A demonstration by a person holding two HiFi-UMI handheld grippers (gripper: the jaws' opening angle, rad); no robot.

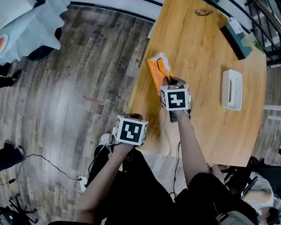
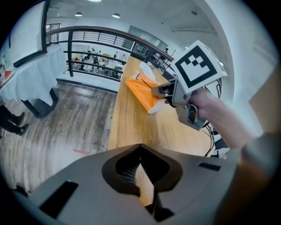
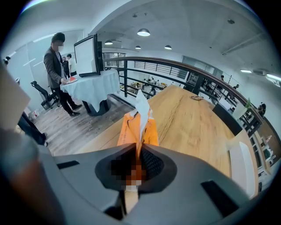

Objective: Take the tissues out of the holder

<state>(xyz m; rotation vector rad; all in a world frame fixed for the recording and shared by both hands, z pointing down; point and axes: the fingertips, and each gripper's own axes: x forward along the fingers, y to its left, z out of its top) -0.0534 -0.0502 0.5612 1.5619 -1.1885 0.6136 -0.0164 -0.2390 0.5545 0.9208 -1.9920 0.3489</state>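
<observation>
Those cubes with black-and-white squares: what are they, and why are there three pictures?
There is no robot here. A person holds a tool in each hand, and each tool ends in a two-finger claw. The marked cubes are part of those tools. The head view looks down from a camera on the person's head. The other two views come from cameras riding on the tools. On the wooden table lie a white holder and a dark box. The right claw is shut on an orange tissue pack with a white tissue poking out. The left claw is shut and empty.
</observation>
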